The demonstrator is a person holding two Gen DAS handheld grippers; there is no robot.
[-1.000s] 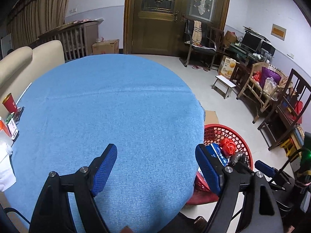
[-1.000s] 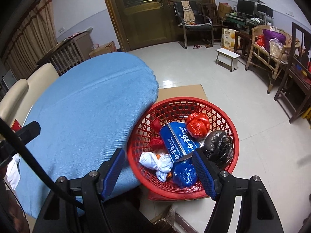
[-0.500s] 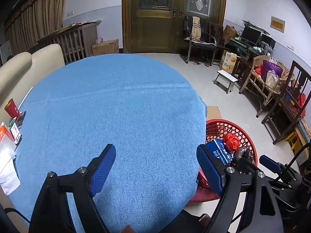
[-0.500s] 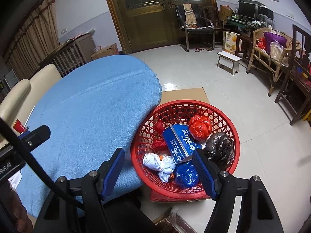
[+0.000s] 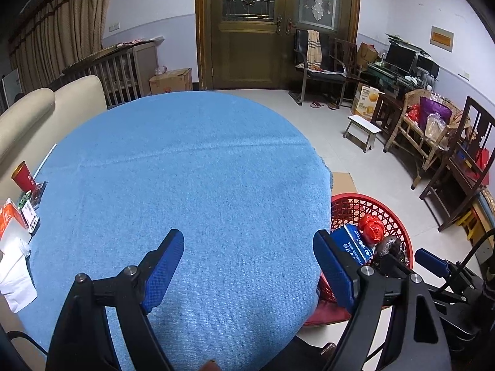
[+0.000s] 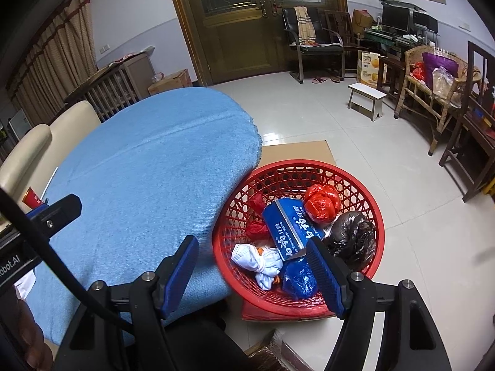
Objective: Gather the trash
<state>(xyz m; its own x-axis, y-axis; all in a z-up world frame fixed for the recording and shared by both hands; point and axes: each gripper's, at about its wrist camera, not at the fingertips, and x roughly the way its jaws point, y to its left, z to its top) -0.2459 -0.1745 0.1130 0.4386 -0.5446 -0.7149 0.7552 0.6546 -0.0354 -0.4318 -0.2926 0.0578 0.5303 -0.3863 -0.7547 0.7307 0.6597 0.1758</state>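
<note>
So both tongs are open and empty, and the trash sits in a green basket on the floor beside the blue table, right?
Almost. The basket is red, not green, as the right wrist view shows. The rest holds: it stands on the floor beside the blue table with trash in it, and the left tongs and right tongs are open and empty.

Table [image 5: 185,170] hides basket [image 5: 371,199] near side; tissue [image 5: 15,278] cut off.

I see a big brown door [image 5: 272,27] far ahead of my tongs, a small white stool [image 5: 362,127] and a wicker chair [image 5: 423,130] off right.
</note>
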